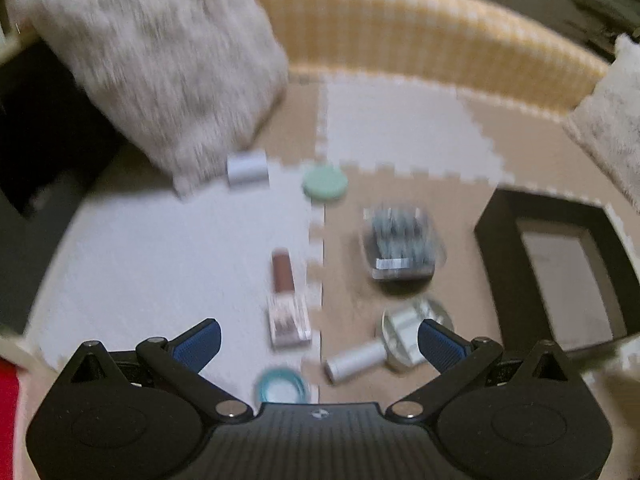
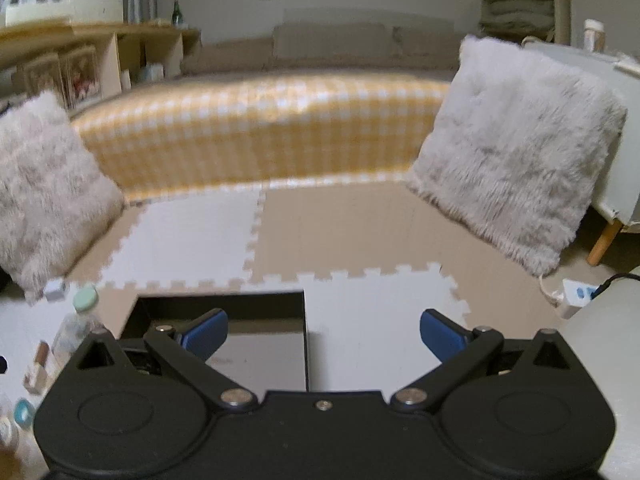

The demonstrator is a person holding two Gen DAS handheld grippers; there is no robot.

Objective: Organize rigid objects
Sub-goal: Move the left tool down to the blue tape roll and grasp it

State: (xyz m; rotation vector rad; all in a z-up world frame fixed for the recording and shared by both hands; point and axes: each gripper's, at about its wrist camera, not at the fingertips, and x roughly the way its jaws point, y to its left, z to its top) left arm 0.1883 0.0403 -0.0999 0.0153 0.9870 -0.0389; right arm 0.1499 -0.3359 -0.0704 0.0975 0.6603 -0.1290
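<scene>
No writing can be read on any item; the left view is blurred. The bottle [image 1: 289, 304] with a brown cap lies on a white mat tile [image 1: 160, 248], long axis running away from the left gripper [image 1: 318, 344], cap at the far end; a white tube [image 1: 354, 361] lies slanted on the tan tile to its right, touching a round white piece [image 1: 404, 330], with a clear case [image 1: 400, 244] beyond and a black tray [image 1: 560, 272] further right. Both the left gripper and the right gripper [image 2: 323, 334] are spread wide, holding nothing, the right one above the tray.
</scene>
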